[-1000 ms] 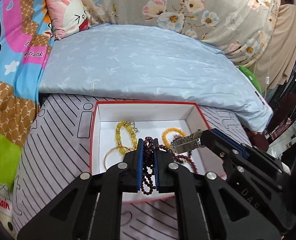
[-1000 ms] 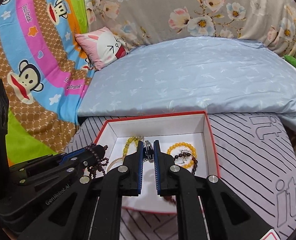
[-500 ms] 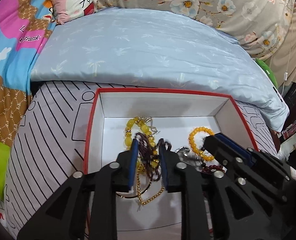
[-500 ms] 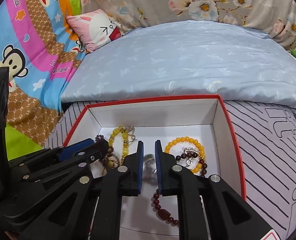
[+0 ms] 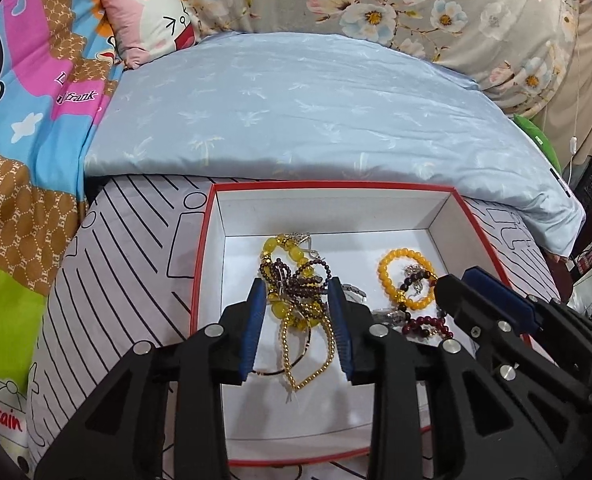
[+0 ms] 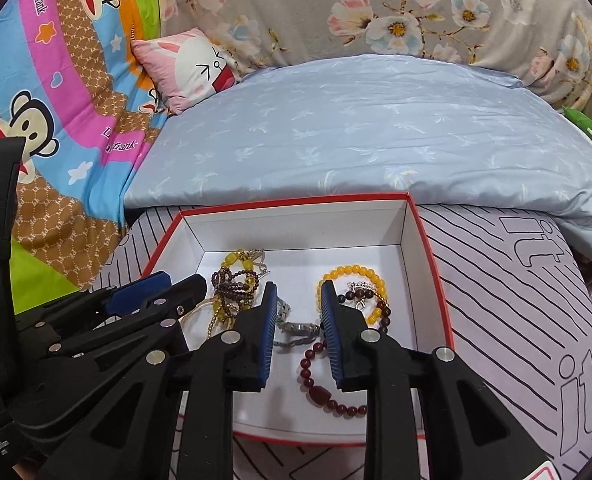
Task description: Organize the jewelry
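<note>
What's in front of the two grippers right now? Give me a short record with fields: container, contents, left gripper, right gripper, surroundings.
container: open white box with red rim, on a striped bedcover
contents: dark bead string tangled over yellow beads, gold chain, orange bracelet, silver watch, red bead strand
left gripper: jaws just opened, dark bead string lies loose between them
right gripper: jaws just opened, silver watch released between them
surroundings: blue quilt, bunny pillow

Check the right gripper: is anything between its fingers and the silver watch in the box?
Nothing visible is. The right gripper stands open over the box, and the silver watch lies on the floor between its open jaws. The dark red bead bracelet lies just nearer the camera.
</note>
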Demonstrator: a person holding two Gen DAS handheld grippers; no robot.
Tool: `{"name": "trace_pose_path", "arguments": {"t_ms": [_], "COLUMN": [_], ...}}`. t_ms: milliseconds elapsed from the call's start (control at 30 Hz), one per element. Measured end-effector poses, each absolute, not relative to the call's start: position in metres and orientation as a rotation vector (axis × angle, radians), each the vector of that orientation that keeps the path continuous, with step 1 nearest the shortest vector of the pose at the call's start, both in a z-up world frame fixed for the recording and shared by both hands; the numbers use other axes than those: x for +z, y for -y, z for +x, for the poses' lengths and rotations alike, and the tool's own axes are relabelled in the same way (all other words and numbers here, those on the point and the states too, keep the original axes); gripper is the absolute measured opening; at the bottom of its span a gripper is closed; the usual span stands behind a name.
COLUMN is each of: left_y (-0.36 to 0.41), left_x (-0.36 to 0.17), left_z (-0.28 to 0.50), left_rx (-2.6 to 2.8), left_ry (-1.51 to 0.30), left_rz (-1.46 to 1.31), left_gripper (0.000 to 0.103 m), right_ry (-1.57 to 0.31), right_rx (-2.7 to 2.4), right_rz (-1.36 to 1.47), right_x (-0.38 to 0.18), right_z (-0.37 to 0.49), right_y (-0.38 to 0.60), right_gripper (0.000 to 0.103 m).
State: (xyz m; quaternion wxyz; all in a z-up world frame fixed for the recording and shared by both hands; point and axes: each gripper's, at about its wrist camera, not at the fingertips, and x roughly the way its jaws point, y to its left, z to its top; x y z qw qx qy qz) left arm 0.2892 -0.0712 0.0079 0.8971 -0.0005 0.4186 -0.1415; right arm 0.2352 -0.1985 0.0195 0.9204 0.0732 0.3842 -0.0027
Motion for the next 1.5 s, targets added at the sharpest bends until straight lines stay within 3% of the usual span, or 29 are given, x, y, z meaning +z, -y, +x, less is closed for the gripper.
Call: {"name": "trace_pose_path", "arguments": {"t_ms": [767, 1067, 1133, 1400, 1500], "left_y": [0.075, 0.072, 0.07, 0.056, 0.052], "left_x": [0.026, 0.029, 0.028, 0.028, 0.029], "left_z": [0.217, 0.2, 0.197, 0.185, 0.182], "left_rx": [-0.269, -0.233, -0.221, -0.125, -0.102], "left_ry": [-0.841, -0.821, -0.823, -0.795, -0.786], "left_rz": [0.039, 0.066, 0.066, 0.07, 0.069], "left_gripper": [0.03, 0.031, 0.035, 0.078, 0.085], "right_ry": [-0.772, -0.76, -0.757, -0.74, -0.733], "right_rx": [-0.072, -0.132, -0.155, -0.202, -0.209], "right_rz": [0.185, 0.141, 0.126, 0.121, 0.125], "right_x": [0.041, 0.046, 0.046, 0.047, 0.048], "right_z": [0.156, 0.136, 0.132, 0.119, 0.114], "right_y": [0.205, 0.202, 0.202, 0.205, 0.204], "right_gripper": [0.033, 0.048, 0.053, 0.07, 0.075]}}
